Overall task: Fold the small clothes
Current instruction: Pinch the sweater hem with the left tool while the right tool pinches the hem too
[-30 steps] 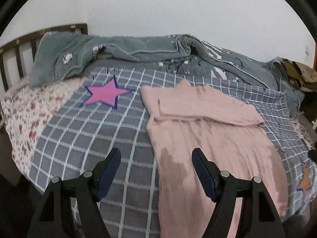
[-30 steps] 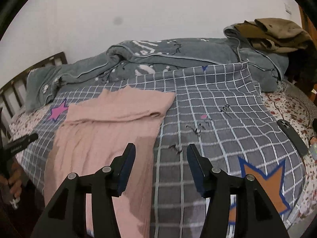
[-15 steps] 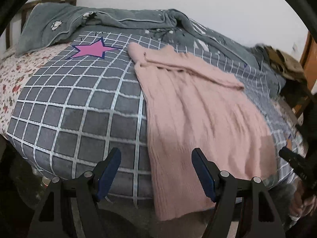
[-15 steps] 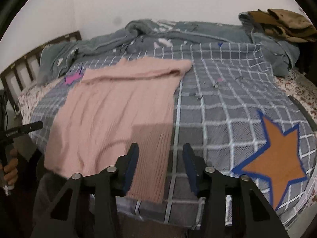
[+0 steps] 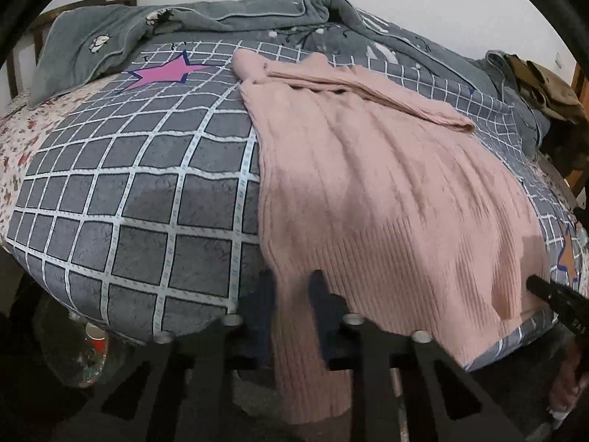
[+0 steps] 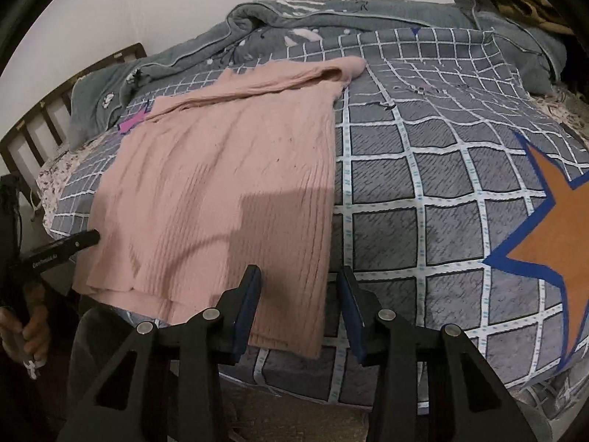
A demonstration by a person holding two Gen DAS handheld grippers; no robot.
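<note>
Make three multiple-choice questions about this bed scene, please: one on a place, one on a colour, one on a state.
1. On what does the pink garment mostly lie?
A. the grey checked blanket
B. the floral sheet
C. the floor

2. In the right wrist view, which colour fills the large star?
A. green
B. white
C. orange

3. In what state is the left gripper?
A. open, above the pink star
B. shut on the near edge of the pink garment
C. shut on a cup

Answers:
1 A: the checked cloth shows on both sides of the garment.
2 C: the star is orange with a blue outline.
3 B: its two fingers stand close together with the pink knit between them.
</note>
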